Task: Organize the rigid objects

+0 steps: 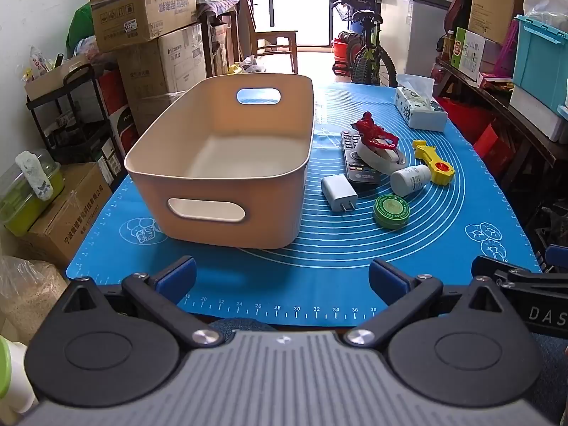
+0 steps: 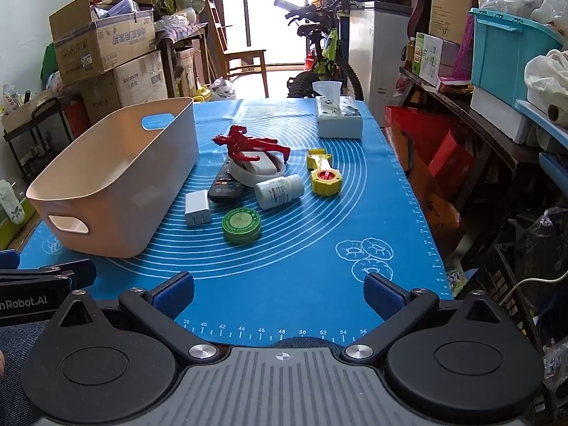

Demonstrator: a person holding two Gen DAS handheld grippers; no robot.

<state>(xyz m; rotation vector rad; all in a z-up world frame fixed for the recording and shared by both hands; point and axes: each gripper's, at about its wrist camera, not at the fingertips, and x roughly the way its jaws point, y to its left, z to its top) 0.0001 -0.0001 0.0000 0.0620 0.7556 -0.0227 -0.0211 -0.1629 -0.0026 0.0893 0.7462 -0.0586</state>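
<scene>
An empty beige bin stands on the left of a blue mat. To its right lie a white charger, a green tin, a white pill bottle, a yellow tool, a black remote and a red figure on a white tape roll. My left gripper and right gripper are open and empty at the mat's near edge.
A tissue box stands at the mat's far right. Stacked cardboard boxes and a black cart are to the left. A shelf with a teal crate runs along the right. A bicycle stands beyond the table.
</scene>
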